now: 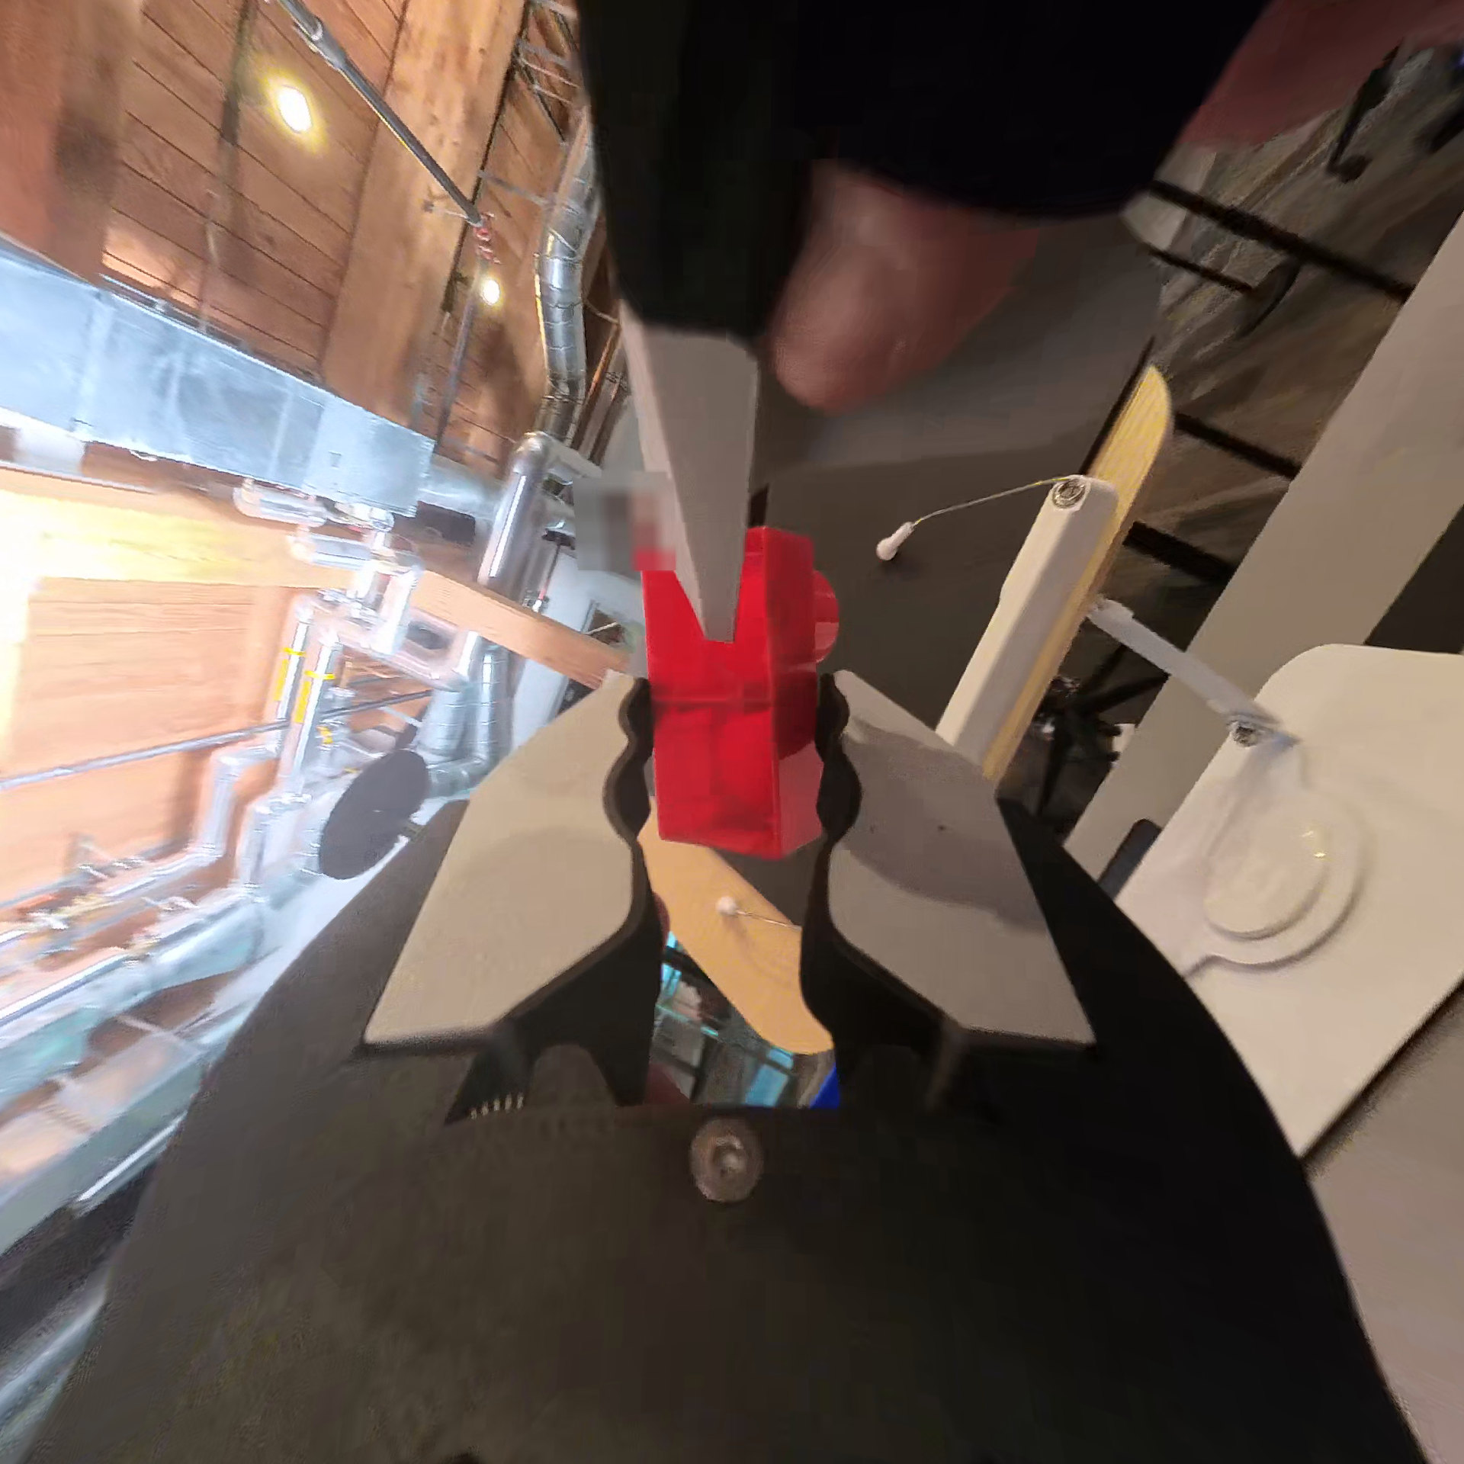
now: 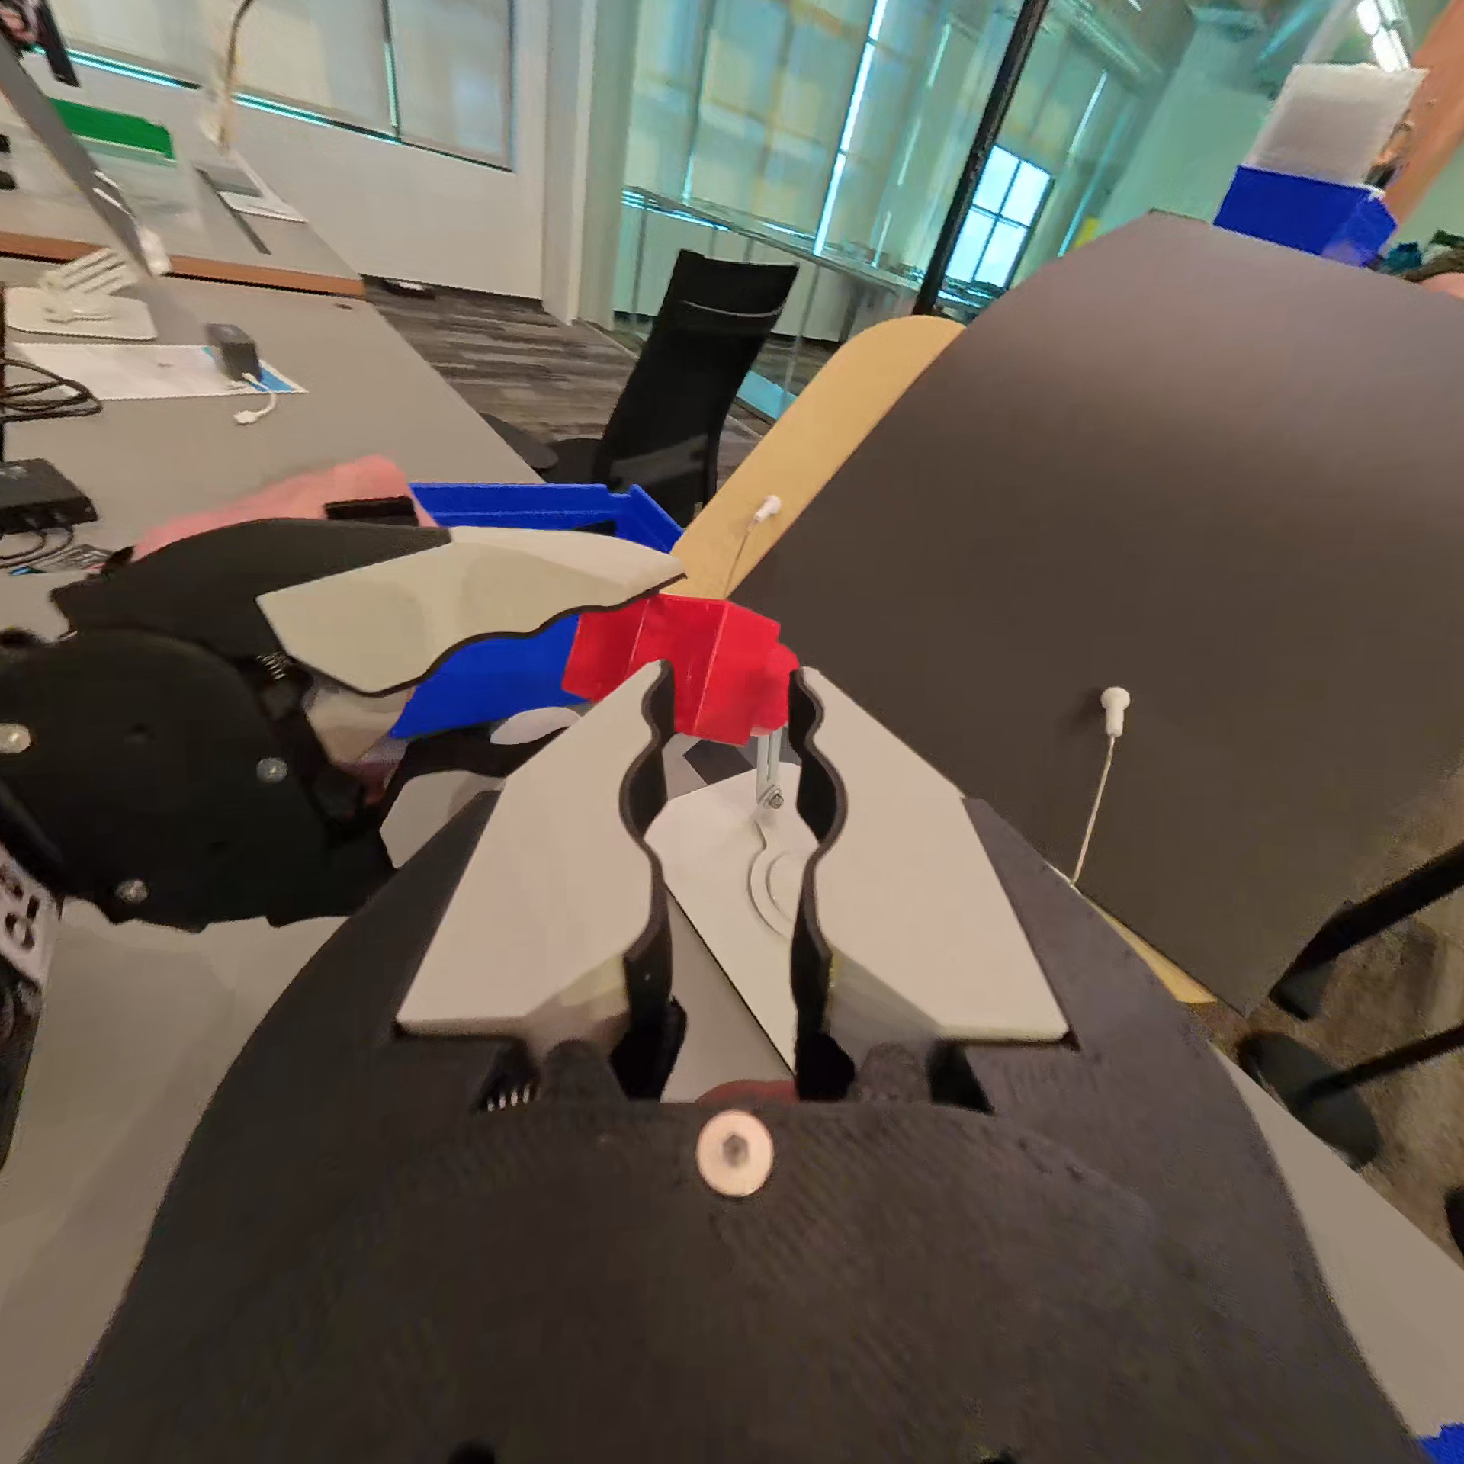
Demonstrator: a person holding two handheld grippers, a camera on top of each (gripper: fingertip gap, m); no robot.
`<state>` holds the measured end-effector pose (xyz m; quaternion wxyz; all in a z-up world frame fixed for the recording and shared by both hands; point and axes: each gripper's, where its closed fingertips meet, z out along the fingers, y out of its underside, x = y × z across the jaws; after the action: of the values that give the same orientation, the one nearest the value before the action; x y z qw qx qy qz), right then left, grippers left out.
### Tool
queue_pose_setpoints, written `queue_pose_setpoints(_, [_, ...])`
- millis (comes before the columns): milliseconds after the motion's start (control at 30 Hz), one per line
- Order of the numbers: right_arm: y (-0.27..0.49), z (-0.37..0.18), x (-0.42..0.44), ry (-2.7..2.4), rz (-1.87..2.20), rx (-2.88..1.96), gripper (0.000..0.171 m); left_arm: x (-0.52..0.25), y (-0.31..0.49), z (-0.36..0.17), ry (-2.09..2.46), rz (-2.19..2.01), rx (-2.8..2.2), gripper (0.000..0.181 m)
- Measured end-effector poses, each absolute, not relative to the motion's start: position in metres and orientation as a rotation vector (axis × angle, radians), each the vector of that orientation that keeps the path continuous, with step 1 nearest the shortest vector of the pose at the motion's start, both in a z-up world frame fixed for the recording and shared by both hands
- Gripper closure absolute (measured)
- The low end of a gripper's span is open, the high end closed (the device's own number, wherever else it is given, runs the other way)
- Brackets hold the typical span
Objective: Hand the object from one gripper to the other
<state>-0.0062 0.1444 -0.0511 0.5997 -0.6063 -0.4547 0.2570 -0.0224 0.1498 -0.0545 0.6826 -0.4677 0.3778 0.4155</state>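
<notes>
While a red block hangs in mid-air, the left gripper pinches its near end and the right gripper brackets its other end, contact unclear. Behind the block stands a dark board; beneath it, a white base.

One red plastic block. Two grey-fingered black tongs: left tongs, right tongs. One black office chair beyond the grey desk's far edge.
</notes>
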Motion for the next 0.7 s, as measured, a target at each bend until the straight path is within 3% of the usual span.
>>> queue_pose_setpoints(167, [0.158, -0.062, -0.005, -1.020, 0.460, -1.468, 0.162, -0.018, 0.150, -0.059, 0.877, 0.996, -1.023, 0.142])
queue_pose_setpoints(400, [0.170, -0.069, -0.004, -0.990, 0.368, -1.465, 0.170, -0.010, 0.150, -0.066, 0.899, 1.004, -1.031, 0.141])
queue_pose_setpoints(567, [0.179, -0.068, 0.006, -0.949, 0.440, -1.449, 0.171, 0.009, 0.141, -0.067, 0.977, 0.814, -1.043, 0.113])
queue_pose_setpoints(700, [0.179, -0.057, 0.019, -0.921, 0.603, -1.382, 0.171, 0.016, 0.124, -0.049, 0.920, 0.411, -1.106, 0.113])
